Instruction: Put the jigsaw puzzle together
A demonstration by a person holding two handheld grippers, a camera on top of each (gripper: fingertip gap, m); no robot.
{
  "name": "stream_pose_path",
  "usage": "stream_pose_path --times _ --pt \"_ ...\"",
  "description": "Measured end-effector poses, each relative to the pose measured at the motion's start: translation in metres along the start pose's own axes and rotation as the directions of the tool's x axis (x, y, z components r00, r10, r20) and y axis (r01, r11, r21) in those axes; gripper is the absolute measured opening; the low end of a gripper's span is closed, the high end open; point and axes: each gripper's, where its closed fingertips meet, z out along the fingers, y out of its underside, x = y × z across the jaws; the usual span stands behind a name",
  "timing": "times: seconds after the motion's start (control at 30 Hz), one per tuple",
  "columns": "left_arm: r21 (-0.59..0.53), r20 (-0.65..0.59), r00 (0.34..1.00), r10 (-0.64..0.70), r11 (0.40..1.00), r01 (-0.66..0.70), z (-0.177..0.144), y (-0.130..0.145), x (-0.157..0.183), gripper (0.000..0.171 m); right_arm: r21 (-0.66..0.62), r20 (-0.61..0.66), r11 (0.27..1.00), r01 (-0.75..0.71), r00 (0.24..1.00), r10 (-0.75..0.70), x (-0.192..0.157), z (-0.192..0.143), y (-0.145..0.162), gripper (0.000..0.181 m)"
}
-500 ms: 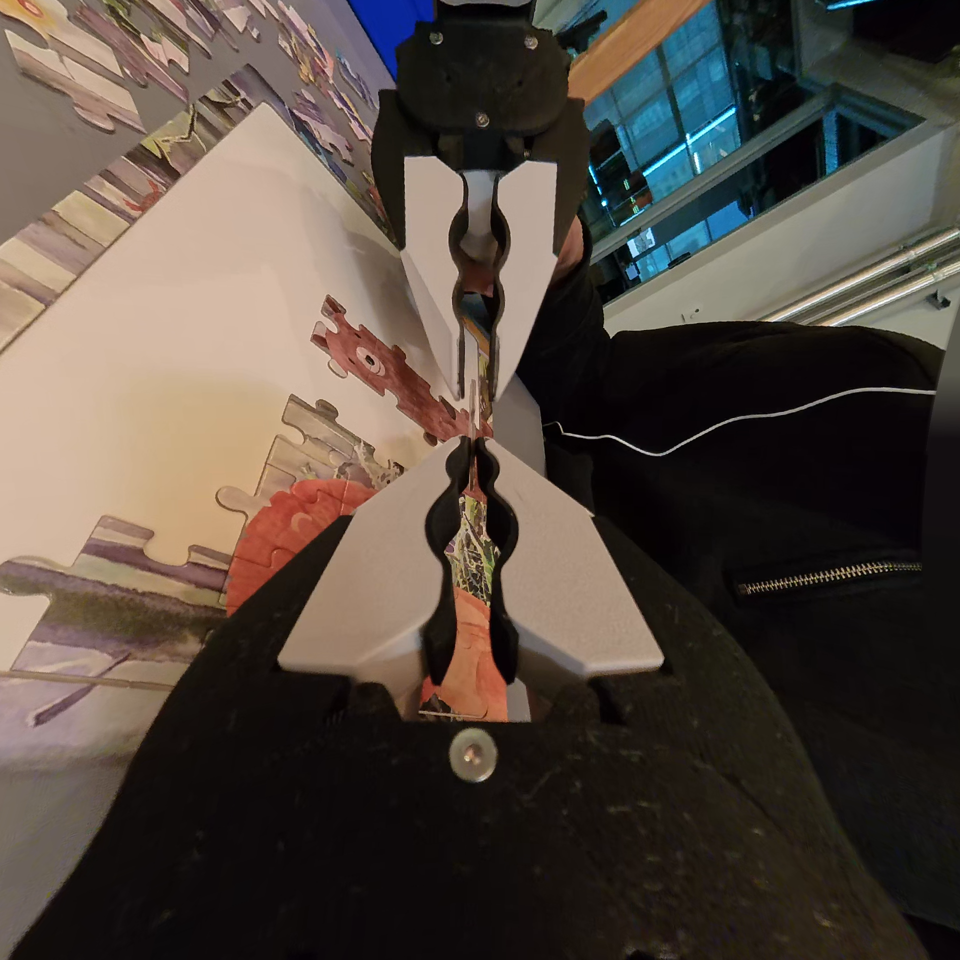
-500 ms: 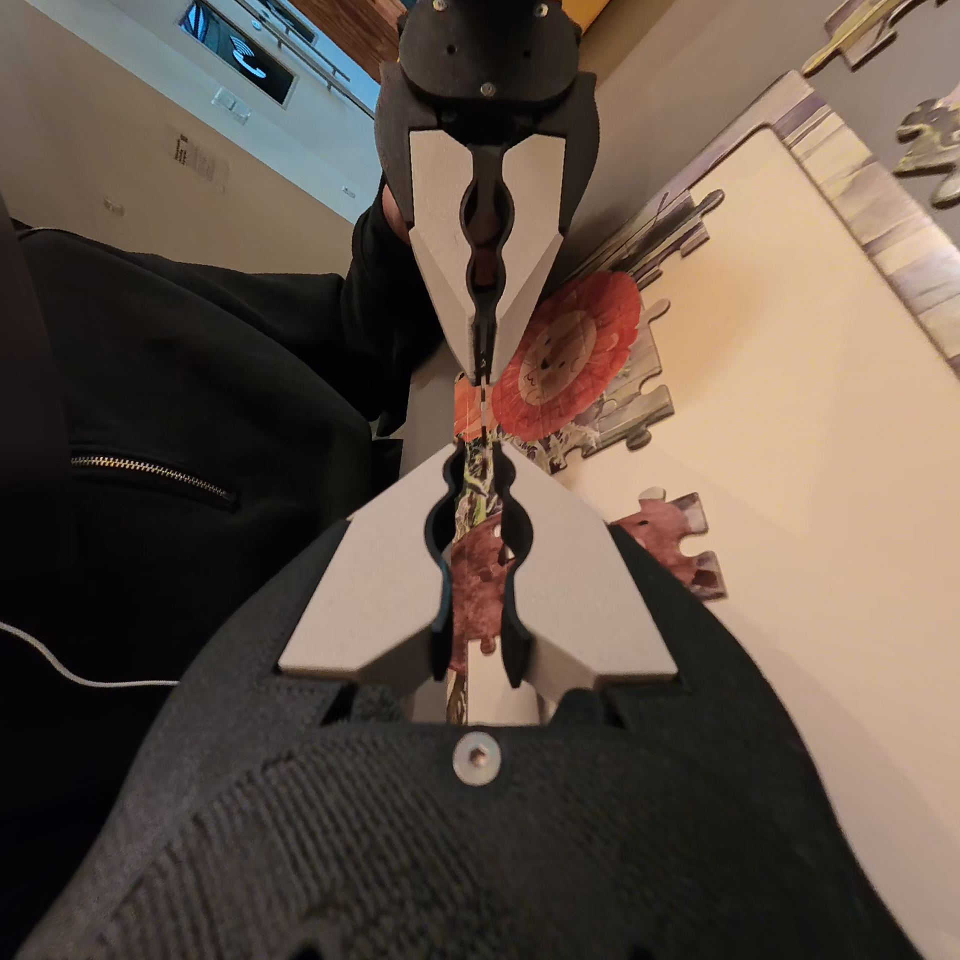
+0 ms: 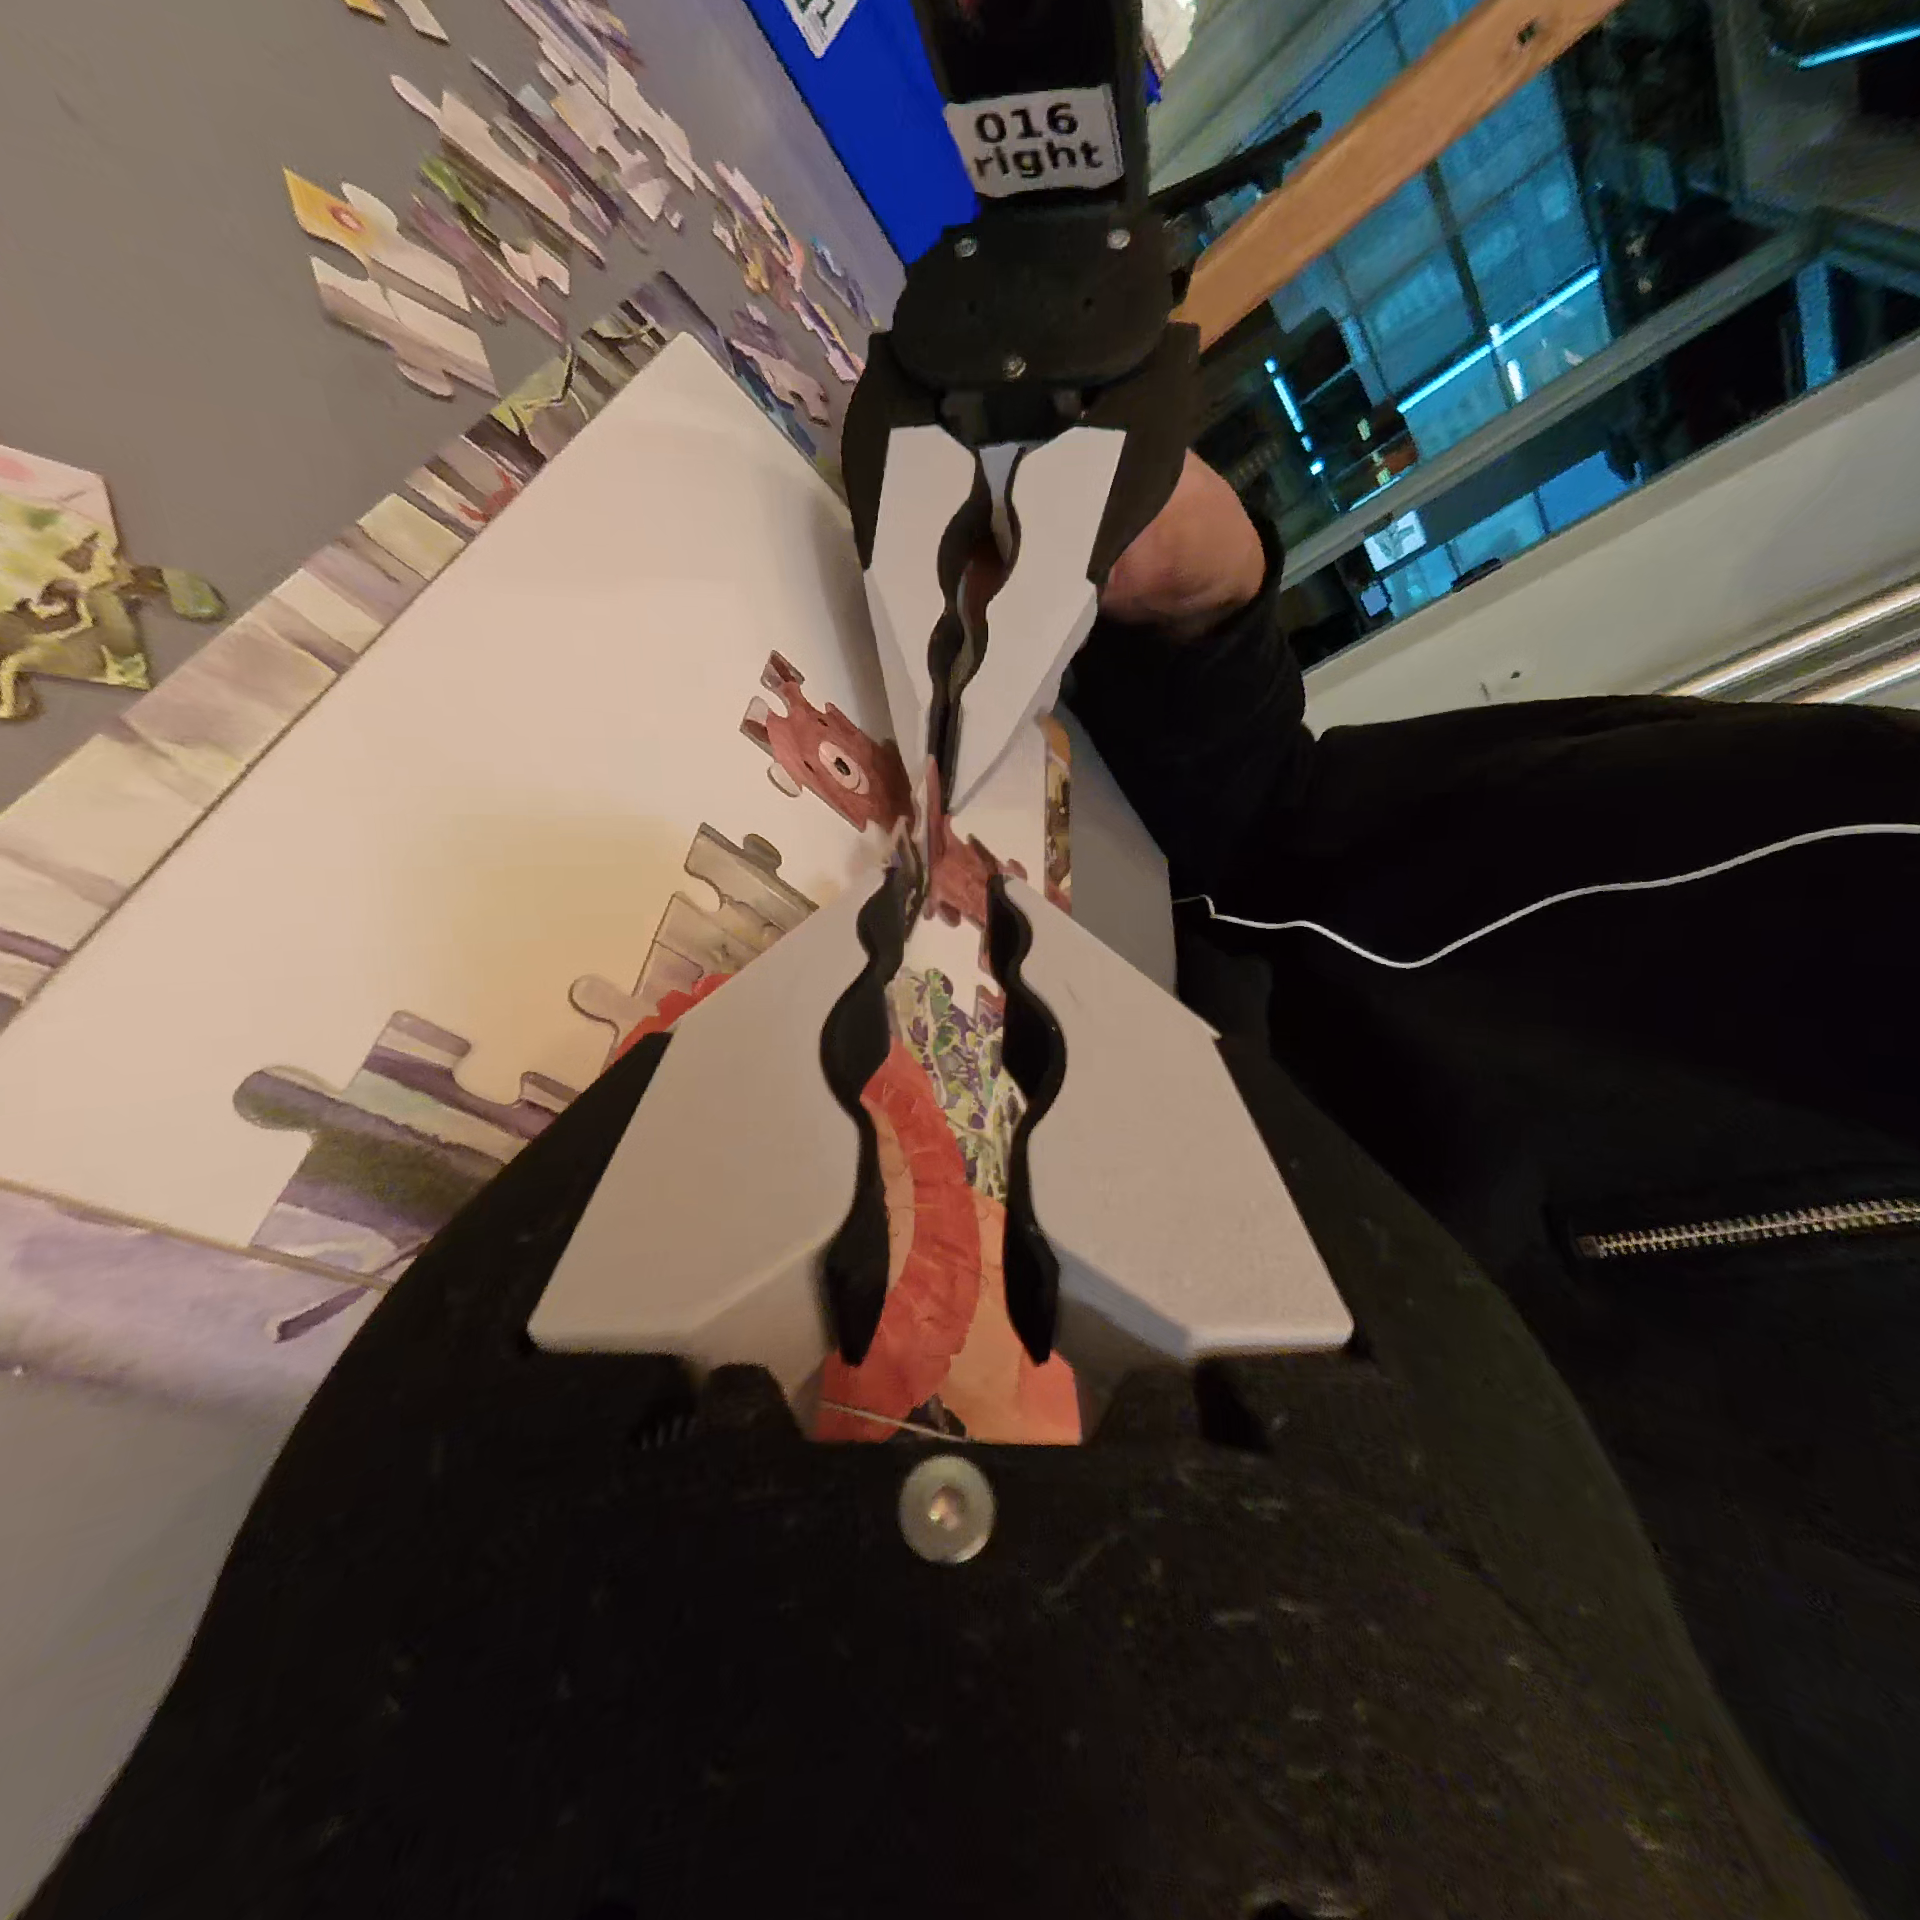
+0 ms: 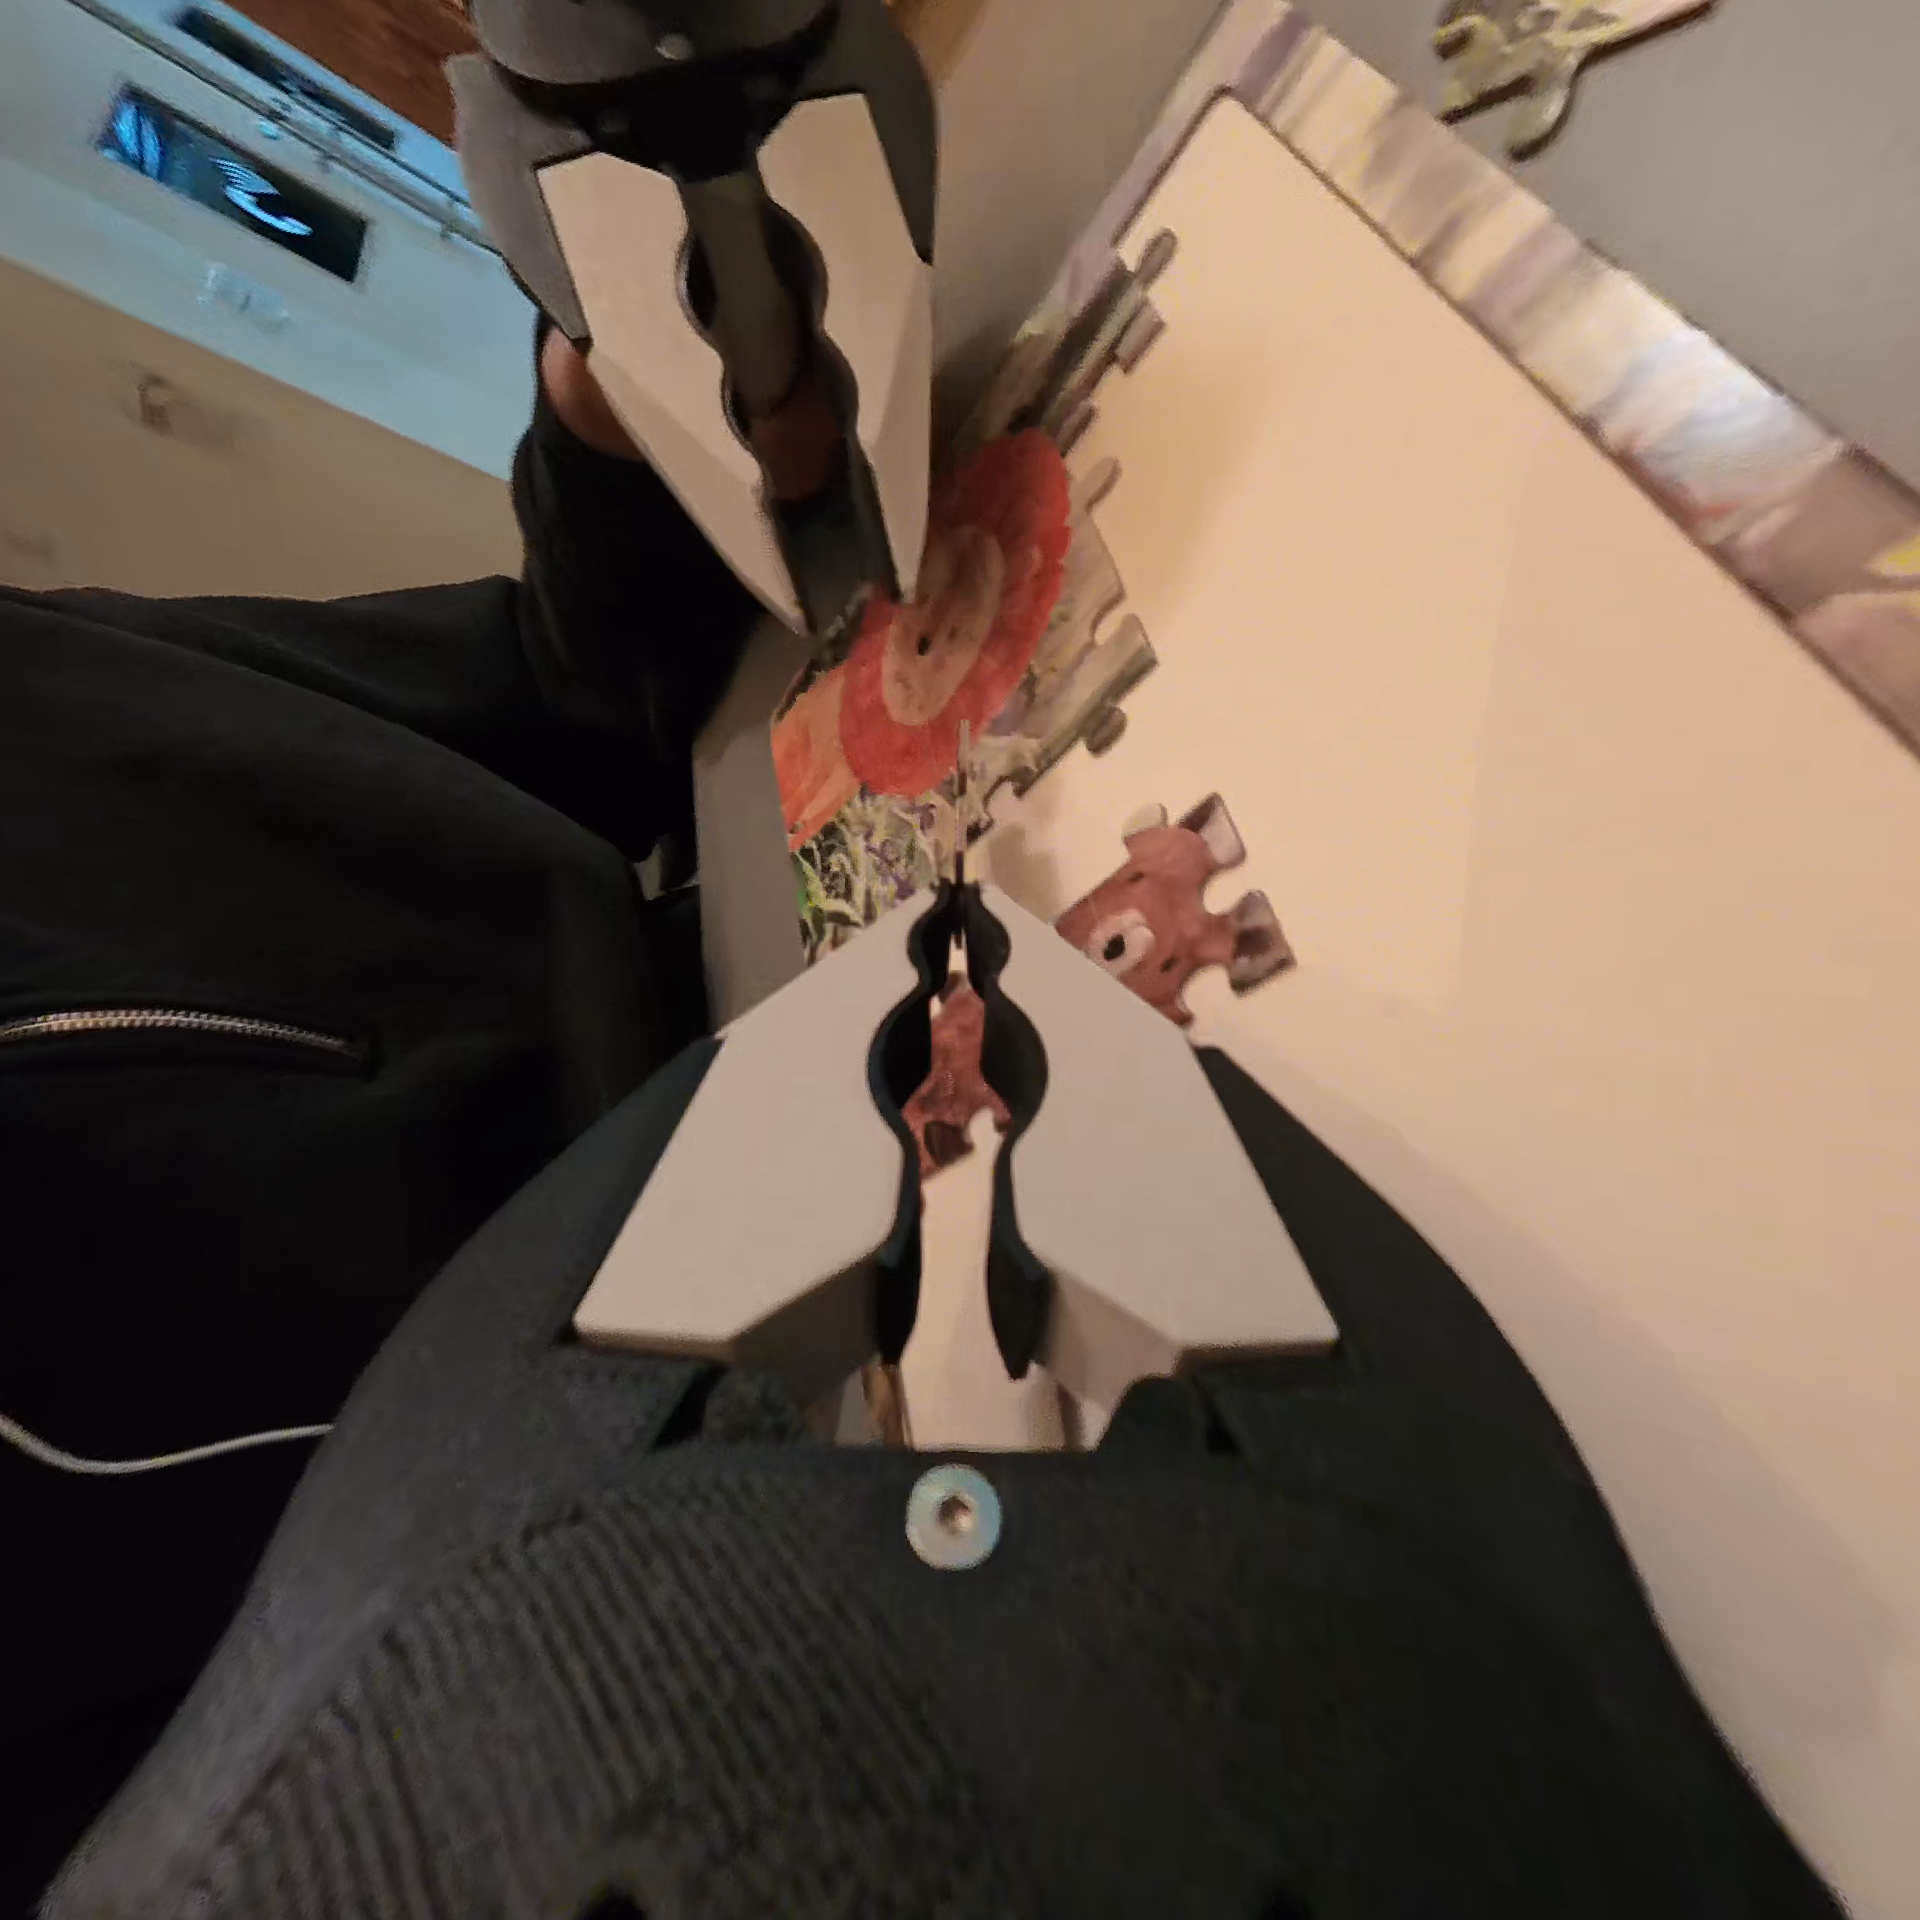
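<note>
A white puzzle board (image 3: 468, 779) with a purple picture border holds a joined cluster with an orange lion (image 4: 956, 623) near its front edge. A brown bear piece (image 4: 1164, 925) lies loose on the board beside the cluster. My right gripper (image 4: 961, 904) is shut on a thin puzzle piece (image 4: 962, 800), held edge-on just above the cluster's edge. My left gripper (image 3: 945, 888) faces it tip to tip, with its jaws open and empty. It also shows in the right wrist view (image 4: 847, 608), over the lion. The right gripper shows in the left wrist view (image 3: 935, 790).
Several loose puzzle pieces (image 3: 499, 208) lie on the grey table beyond the board, and one greenish group (image 3: 62, 613) lies at the left. A person in a black jacket (image 3: 1558, 1039) sits close at the board's near edge. Left tips to right tips: about 6 cm.
My left gripper has opened and let go of the edge-on piece. The two grippers have drawn a little apart. The right gripper still pinches the piece.
</note>
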Motion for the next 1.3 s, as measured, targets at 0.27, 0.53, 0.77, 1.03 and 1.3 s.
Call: stream_pose_path --times 0.27,0.53,0.77,1.03,1.3 --pt "-0.097 0.061 0.997 0.04 0.995 -0.034 0.01 0.014 -0.007 0.013 -0.048 -0.085 0.999 -0.018 0.996 0.014 0.012 0.002 0.012 0.003" --pt "-0.101 0.068 0.997 0.041 0.994 -0.034 0.01 0.015 -0.008 0.013 -0.07 -0.087 0.997 0.03 0.996 -0.036 0.008 0.005 0.011 0.014" --pt "-0.088 0.07 0.997 0.045 0.995 -0.038 0.009 0.012 -0.008 0.012 -0.036 -0.092 0.997 0.068 0.993 -0.071 0.004 -0.007 0.004 0.024" --pt "-0.119 0.123 0.989 0.083 0.991 -0.068 0.01 0.016 -0.015 0.012 -0.085 -0.338 0.874 0.479 0.811 -0.477 0.002 -0.012 -0.017 0.0" --pt "-0.227 0.196 0.971 0.139 0.969 -0.093 0.013 0.031 -0.026 0.0 -0.303 -0.527 0.712 0.633 0.512 -0.679 0.028 -0.001 -0.014 0.0"
